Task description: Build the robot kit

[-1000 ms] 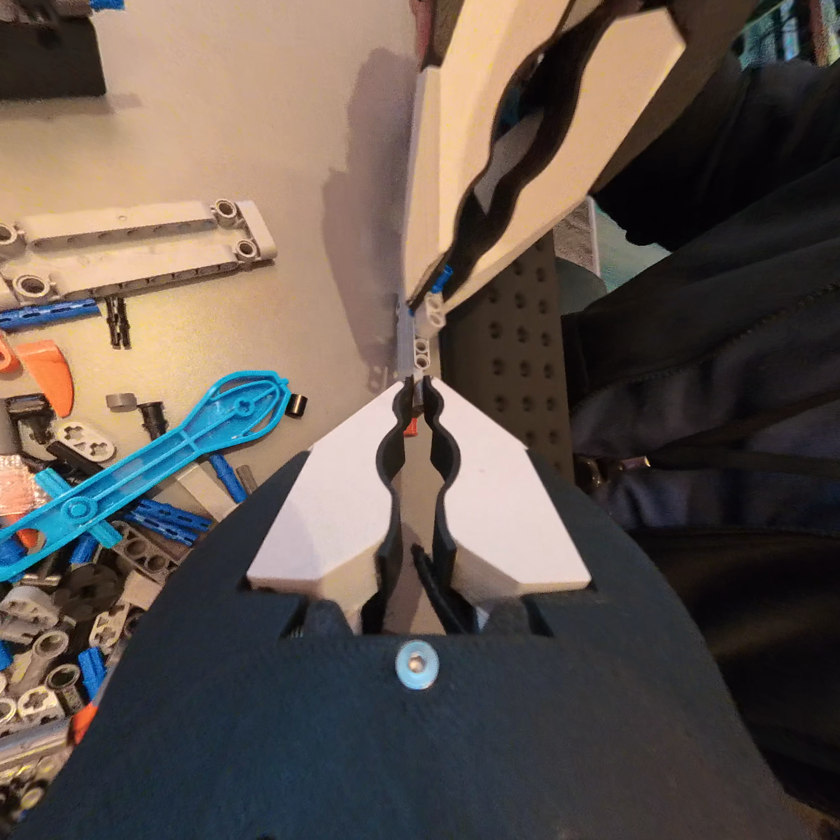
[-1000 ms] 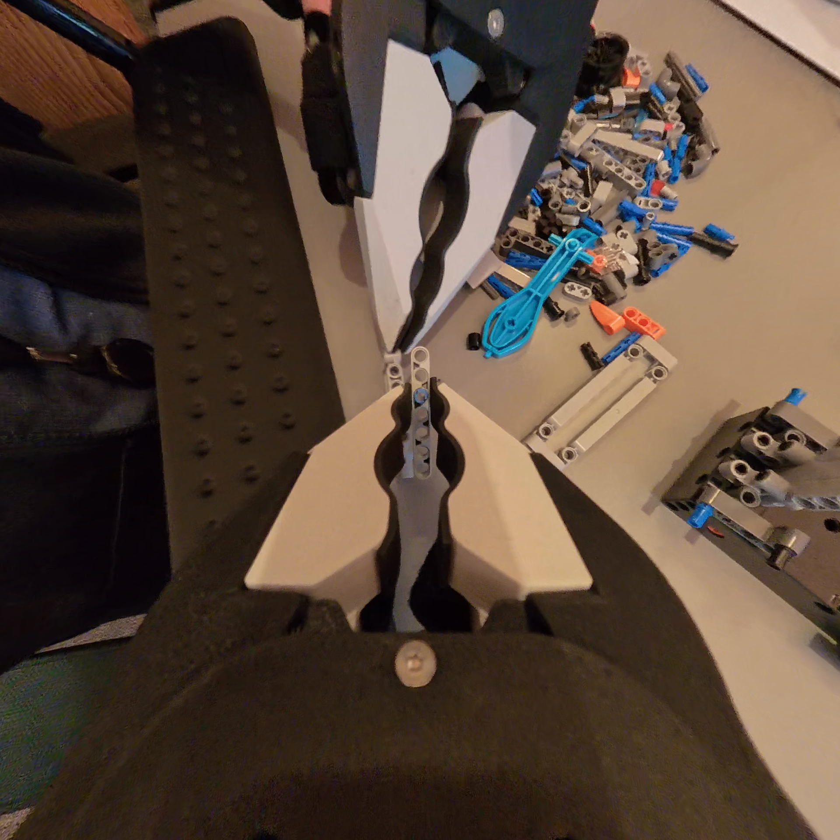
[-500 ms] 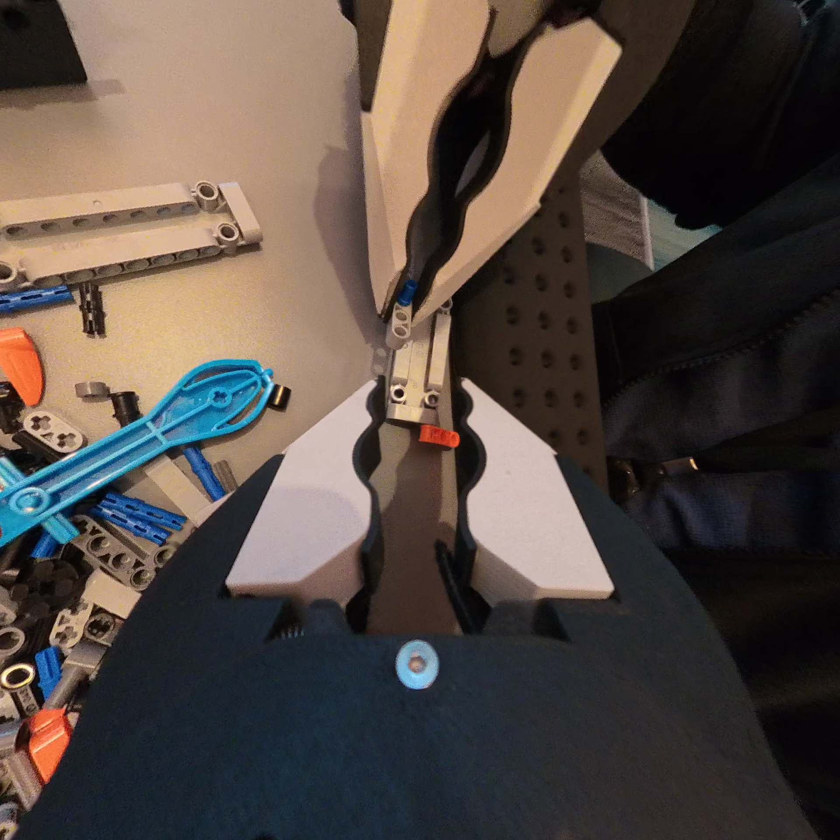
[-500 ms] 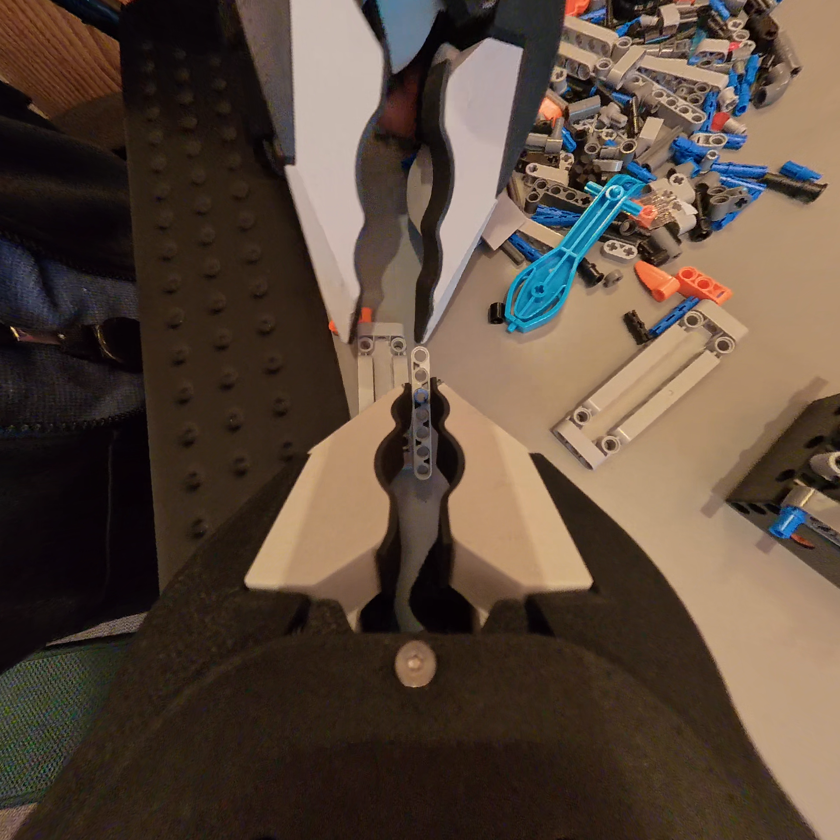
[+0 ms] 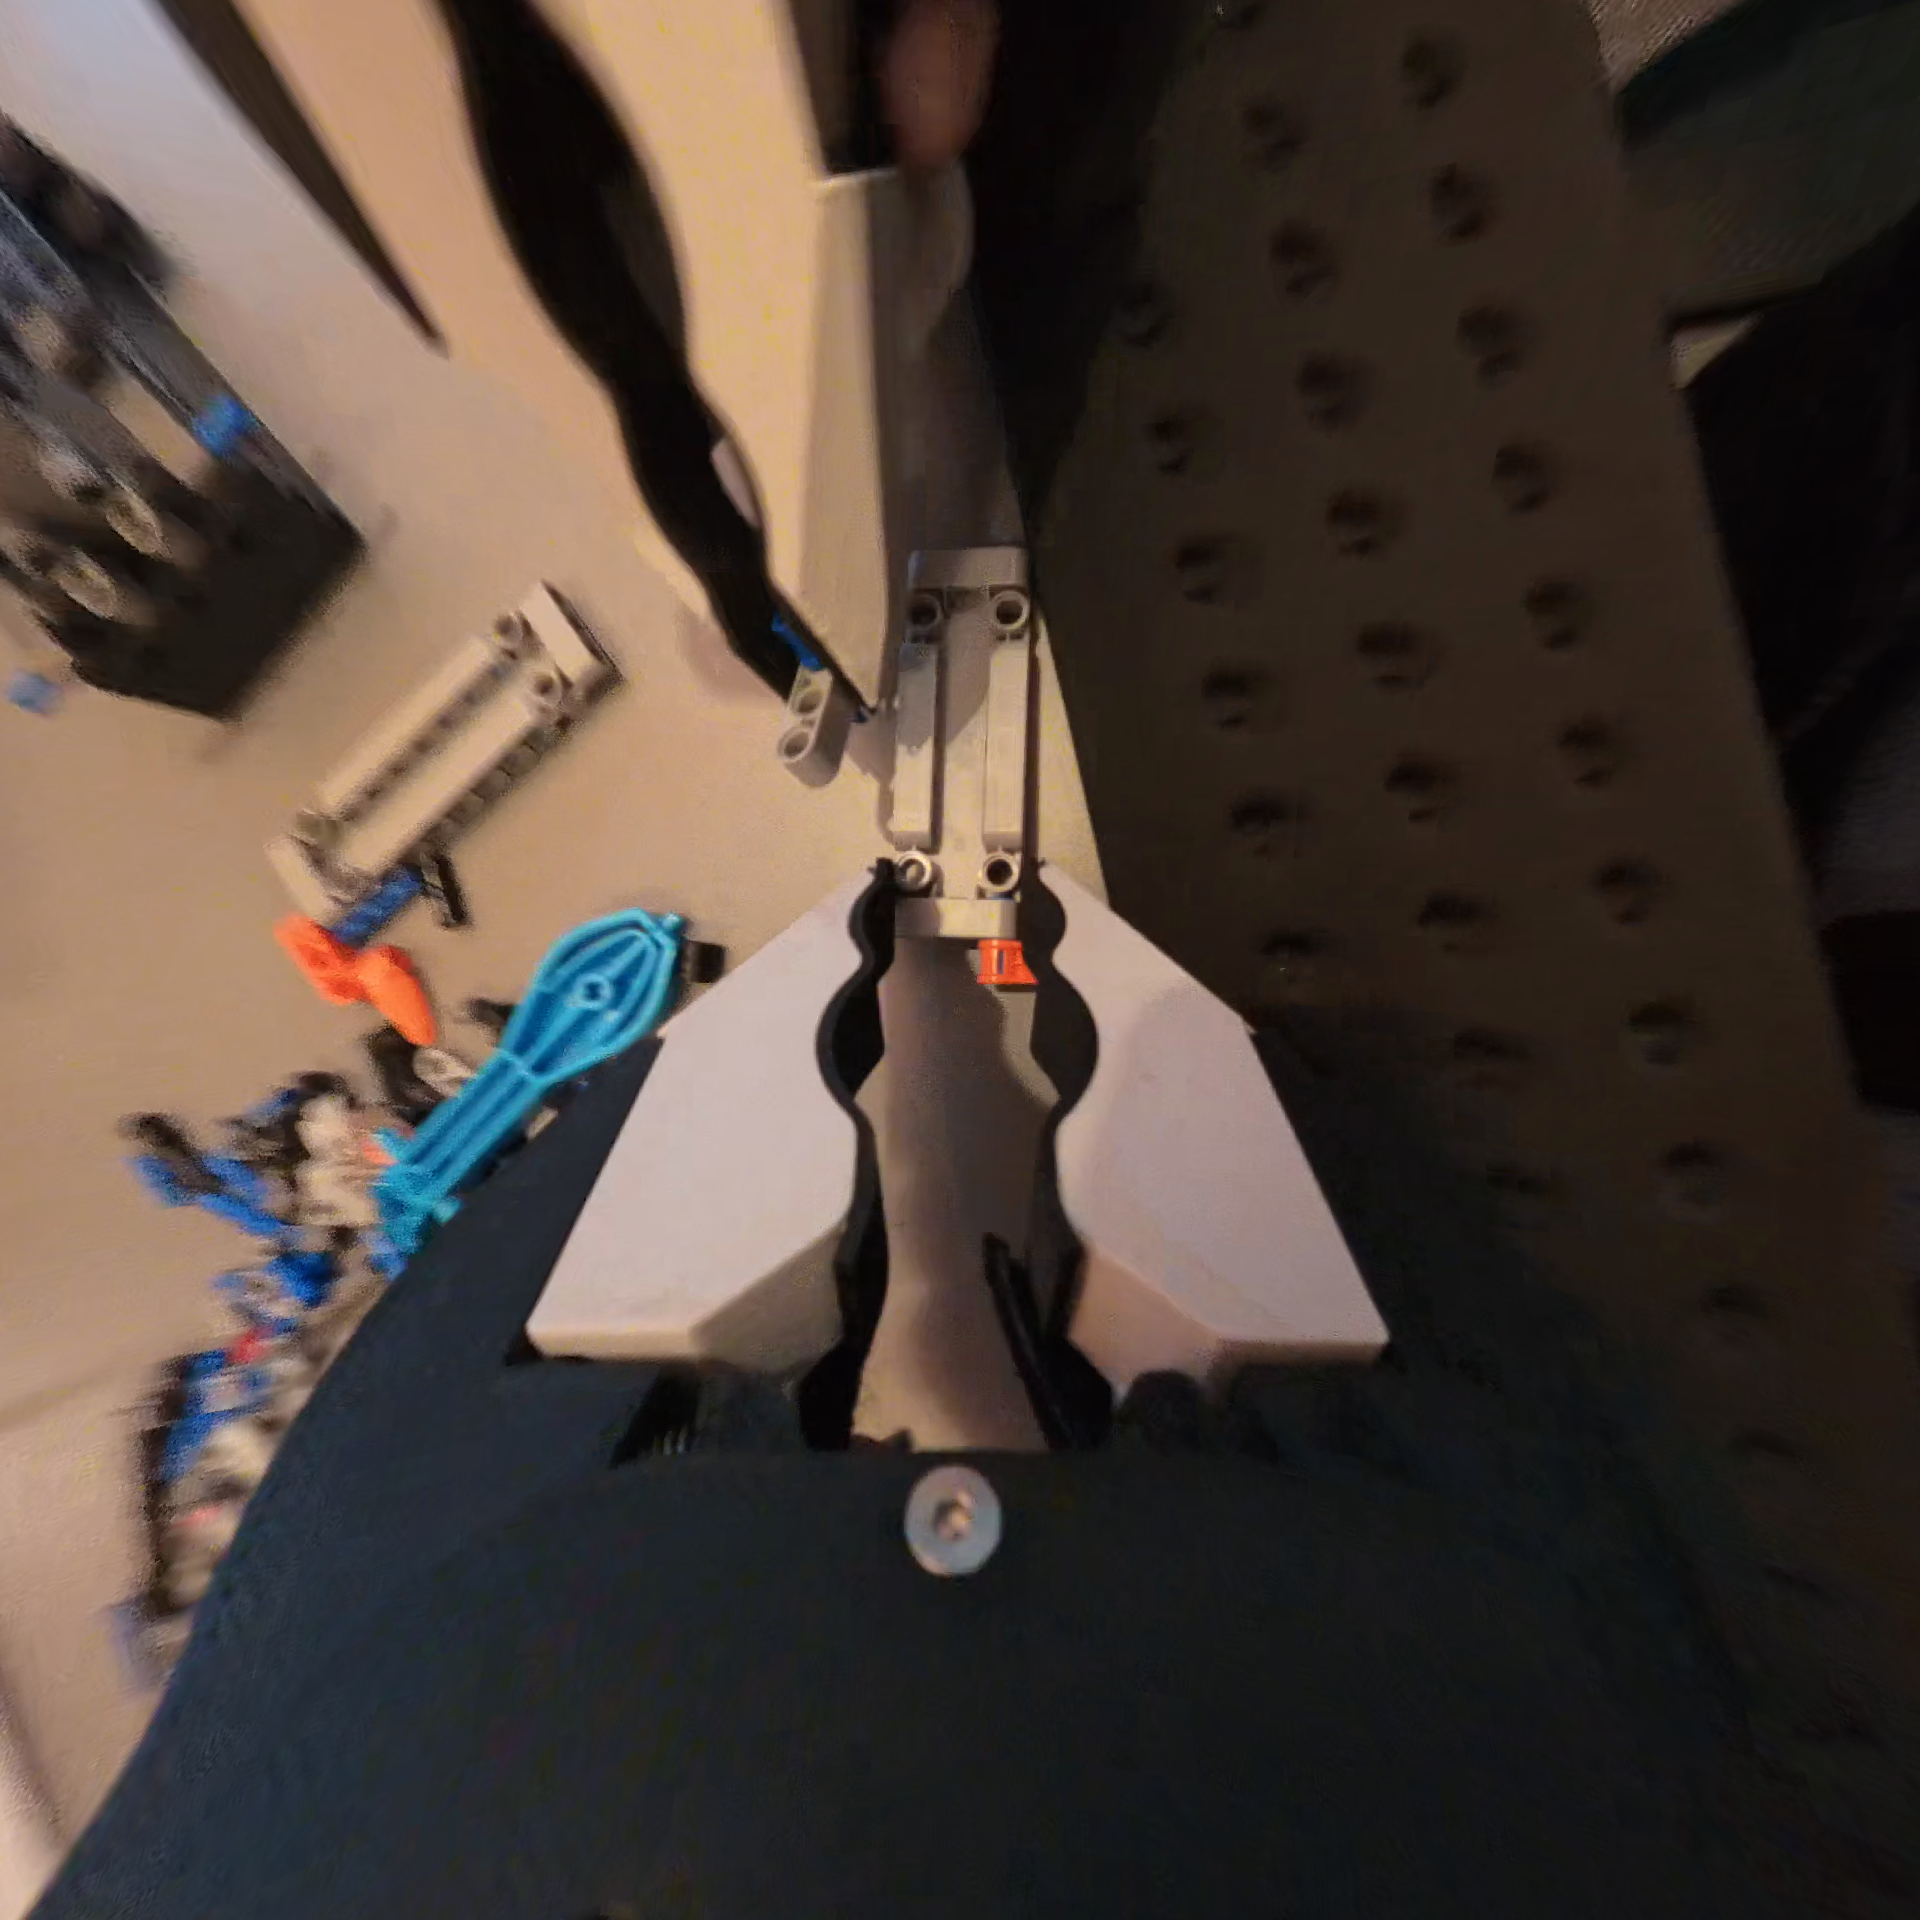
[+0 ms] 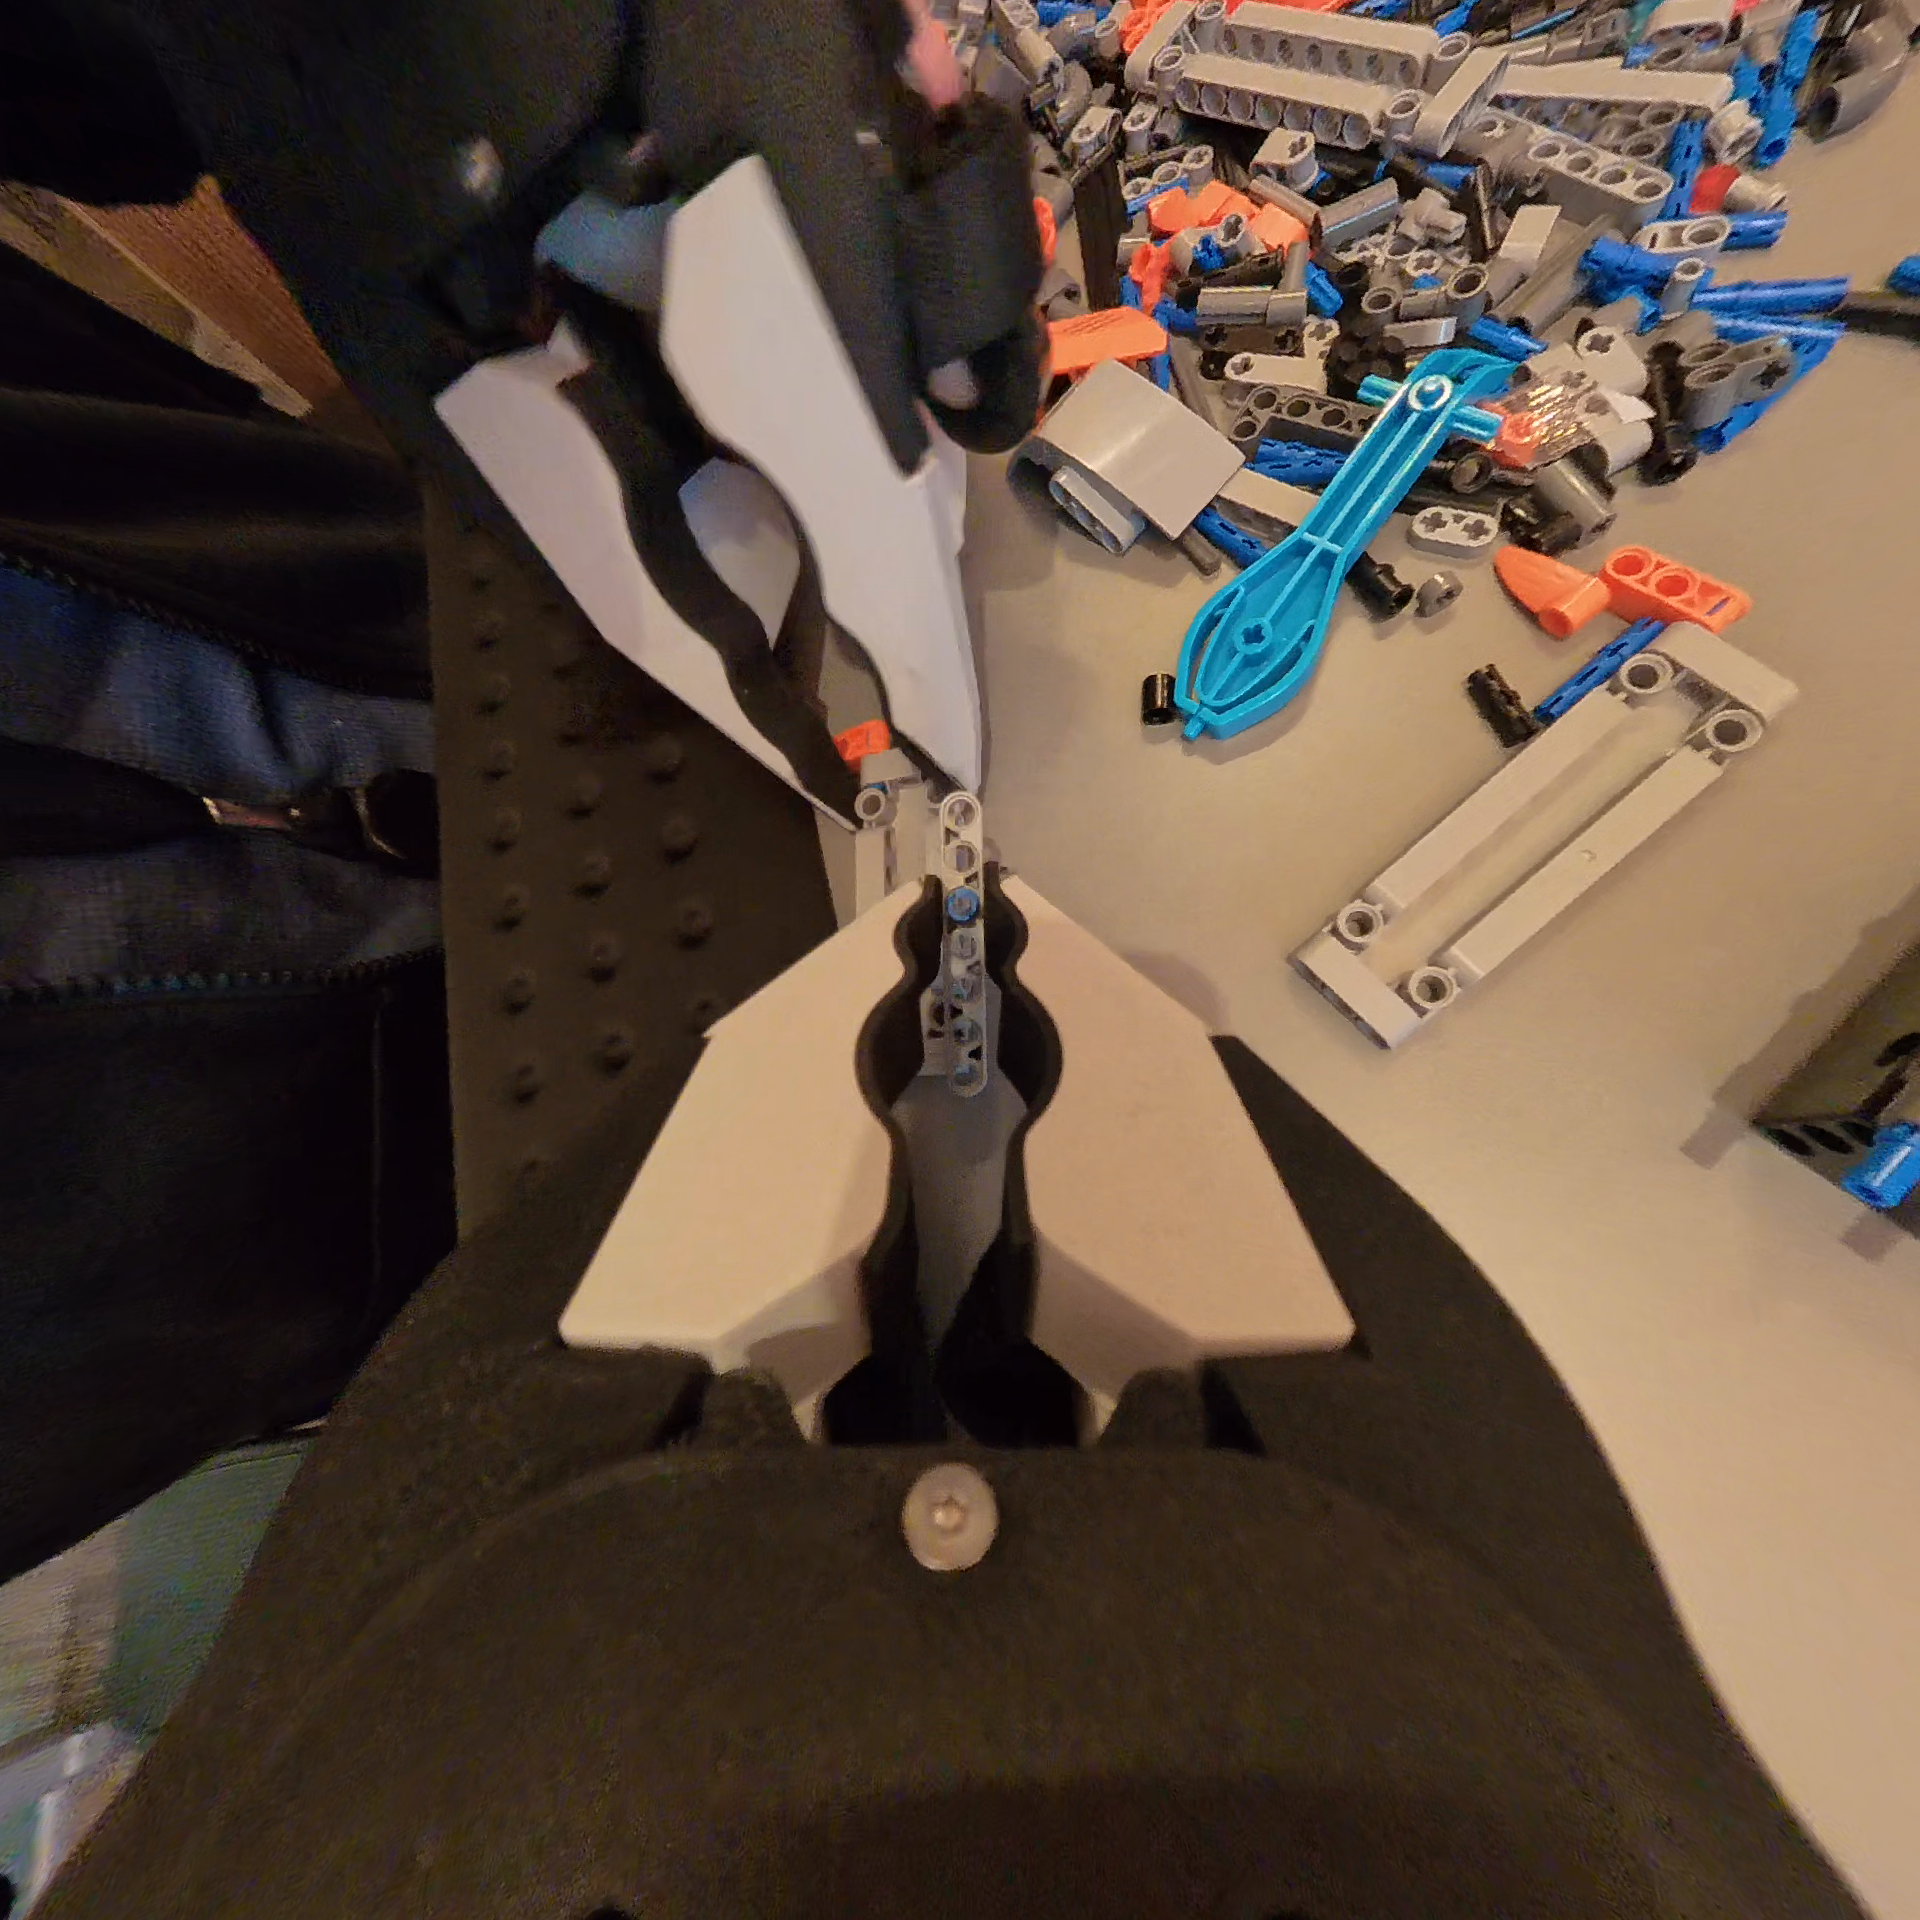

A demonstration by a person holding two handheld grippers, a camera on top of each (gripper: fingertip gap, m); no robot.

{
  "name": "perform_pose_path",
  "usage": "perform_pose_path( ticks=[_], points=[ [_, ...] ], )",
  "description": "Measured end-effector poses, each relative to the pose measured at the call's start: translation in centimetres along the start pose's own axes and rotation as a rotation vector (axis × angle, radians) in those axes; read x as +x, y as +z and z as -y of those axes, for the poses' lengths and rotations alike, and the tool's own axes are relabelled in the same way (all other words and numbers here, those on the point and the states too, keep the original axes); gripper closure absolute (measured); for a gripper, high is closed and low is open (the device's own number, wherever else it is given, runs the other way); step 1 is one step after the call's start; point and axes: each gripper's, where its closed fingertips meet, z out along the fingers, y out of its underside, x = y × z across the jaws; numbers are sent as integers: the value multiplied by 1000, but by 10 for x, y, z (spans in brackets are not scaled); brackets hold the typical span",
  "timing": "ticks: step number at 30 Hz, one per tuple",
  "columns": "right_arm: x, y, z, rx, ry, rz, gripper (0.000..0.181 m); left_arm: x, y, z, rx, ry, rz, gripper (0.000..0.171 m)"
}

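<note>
My left gripper point(image 5: 958, 885) has its tips closed across the near end of a small grey frame point(image 5: 956, 727), which carries an orange piece point(image 5: 1006, 961). The frame points straight out from the fingers, beside the black studded mat point(image 5: 1403, 727). My right gripper point(image 6: 961, 883) is shut on a thin grey beam point(image 6: 961, 997) with a blue pin in it. The beam's free tip stands right beside the frame point(image 6: 883, 842). In the left wrist view the right gripper point(image 5: 821, 681) comes in from above, with the beam's end point(image 5: 810, 727) at the frame's left side. The left gripper point(image 6: 914, 800) shows in the right wrist view, held in a gloved hand.
A large pile of grey, blue, black and orange pieces point(image 6: 1455, 208) lies at the back right. A light blue tool point(image 6: 1320, 561), orange pieces point(image 6: 1621, 592) and a long grey frame point(image 6: 1538, 831) lie nearer. A dark assembly point(image 6: 1870, 1122) stands at the right edge. A person's dark clothing is at the left. Both grippers' tips are close together, under 4 cm apart.
My left gripper let go of the frame, which it held edge-on, opened wide, then closed across the flat frame's end and swung round. My right gripper kept the beam and stayed beside the frame.
</note>
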Motion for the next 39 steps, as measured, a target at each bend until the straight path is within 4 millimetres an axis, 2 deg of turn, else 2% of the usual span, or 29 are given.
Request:
perform_pose_path(
  ticks=[6, 11, 28, 39],
  points=[
    [2, -1, 2, -19, 137, 106, 176, -8, -4, 6, 9, 335, 297, 150],
    [-5, 0, 5, -40, 199, 197, 176, -10, -6, 9, 31, 486, 444, 150],
    [-5, 3, 4, -101, 179, 200, 176, -9, -8, 9, 53, 512, 489, 150],
    [-7, 3, 3, -172, 235, 317, 176, -9, -8, 9, 30, 551, 524, 150]
  ],
)
